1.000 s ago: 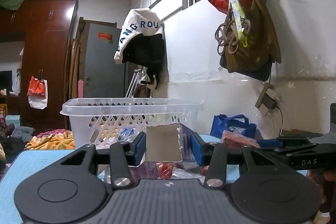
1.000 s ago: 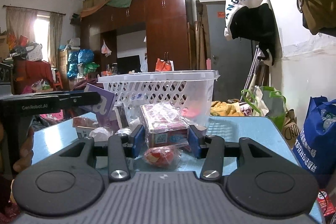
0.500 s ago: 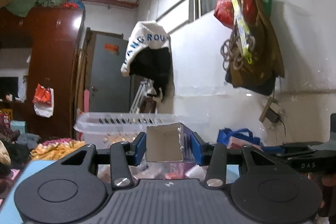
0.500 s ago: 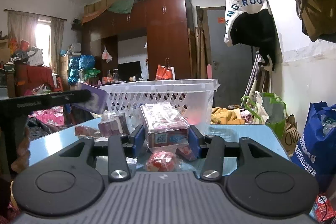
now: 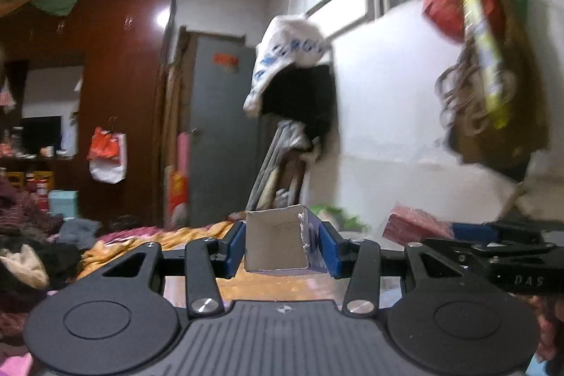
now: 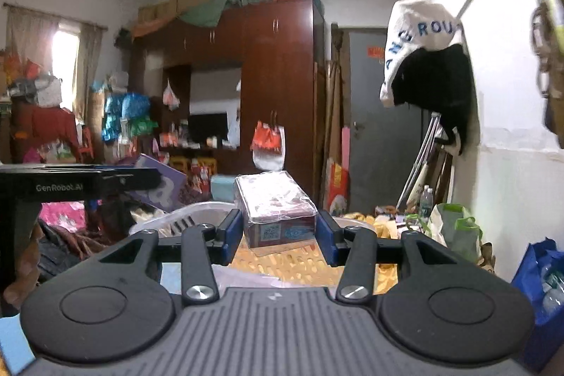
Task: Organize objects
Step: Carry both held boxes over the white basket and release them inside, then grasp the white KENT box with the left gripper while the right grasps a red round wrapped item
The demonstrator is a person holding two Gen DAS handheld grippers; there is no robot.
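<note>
Currently both grippers loaded; left gripper (image 5: 283,247) pinched on an open cardboard box (image 5: 276,240), blue pads (image 5: 235,247) flush against both side walls, open grey interior facing the camera, purple printed panel on the box's right side; box held up in the air, orange bedding (image 5: 148,240) and grey door (image 5: 220,129) behind it; frame motion-blurred, so fine detail unreadable. Right gripper (image 6: 278,236) clamped on a plastic-wrapped packet (image 6: 275,208), pads touching its left and right faces, QR-style label on the near end, long axis pointing away from the lens; packet raised above the white slotted basket (image 6: 183,222), basket rim visible just below and left of the fingers; can't tell how high above it. Left gripper's body also in right view at far left, "GenRobot.AI" lettering legible, purple box panel poking out beyond it; red packet end and right gripper's body at right edge of left view. Brown wardrobe (image 6: 278,87) at back; white cap (image 6: 419,37) hung on right wall.
</note>
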